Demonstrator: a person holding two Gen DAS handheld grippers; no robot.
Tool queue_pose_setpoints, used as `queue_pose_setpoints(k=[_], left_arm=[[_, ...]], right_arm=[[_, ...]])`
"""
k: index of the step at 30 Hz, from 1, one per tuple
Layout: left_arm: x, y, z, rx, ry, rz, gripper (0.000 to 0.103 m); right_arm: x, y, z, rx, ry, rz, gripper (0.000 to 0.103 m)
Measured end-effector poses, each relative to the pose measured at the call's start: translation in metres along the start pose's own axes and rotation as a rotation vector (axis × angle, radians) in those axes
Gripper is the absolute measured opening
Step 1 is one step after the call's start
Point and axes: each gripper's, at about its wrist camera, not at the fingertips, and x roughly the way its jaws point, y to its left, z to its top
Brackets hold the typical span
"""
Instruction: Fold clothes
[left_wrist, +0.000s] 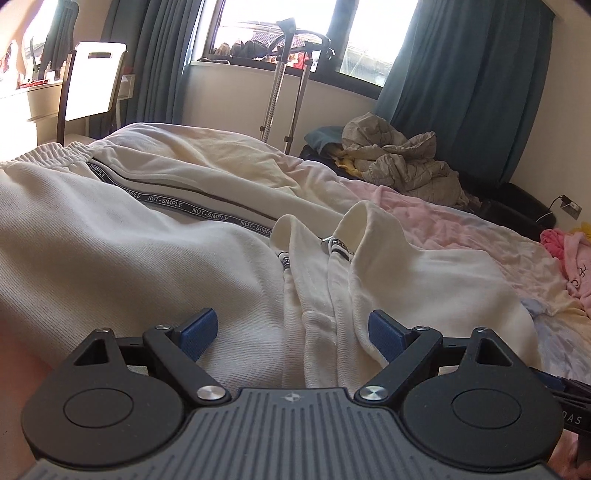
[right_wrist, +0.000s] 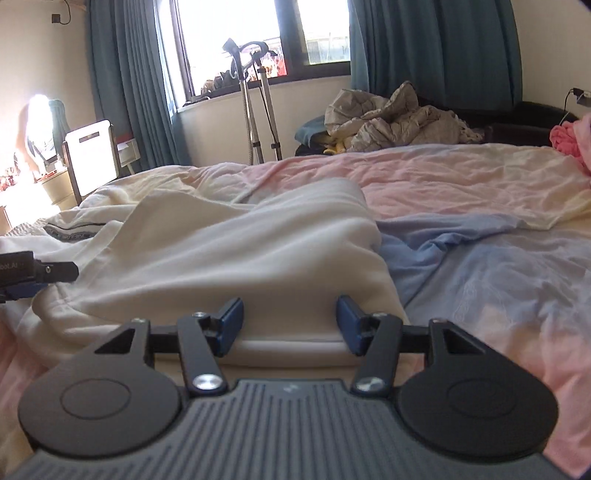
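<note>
A cream zip-up garment (left_wrist: 147, 258) with a "NOT-SIMPLE" tape stripe (left_wrist: 166, 201) lies spread on the bed. Its raised collar (left_wrist: 365, 229) and zip run straight ahead of my left gripper (left_wrist: 291, 325), which hovers open and wide just above the cloth with nothing gripped. In the right wrist view the same garment (right_wrist: 221, 251) ends in a folded edge (right_wrist: 288, 347) lying between the blue pads of my right gripper (right_wrist: 290, 314). That gripper is open and its pads stand clear of the cloth. One finger of the left gripper (right_wrist: 40, 273) shows at the left edge.
The bed has a rumpled pink and blue sheet (right_wrist: 480, 277). A heap of grey quilted cloth (left_wrist: 402, 162) sits beyond the bed, with pink clothes (left_wrist: 569, 258) at the right. A garment steamer stand (left_wrist: 284, 92) and a chair (left_wrist: 92, 85) stand by the curtained window.
</note>
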Motion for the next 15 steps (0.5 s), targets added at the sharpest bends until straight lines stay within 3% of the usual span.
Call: queue_pose_setpoints(k=[6,11,15], left_arm=[[-0.021,-0.02,-0.001,0.09,-0.037,0.019,0.091],[-0.012,-0.025,-0.011,0.136,0.012,0.072,0.091],[-0.008,-0.019,-0.009,0.089,0.037,0.054,0.091]], right_arm=[[0.006,-0.007,-0.004,0.041,-0.004,0.054,0.058],[-0.013,-0.03,0.011,0.177,-0.082,0.053,0.058],[-0.008,-0.064,0.015,0.369,0.004,0.038,0.058]])
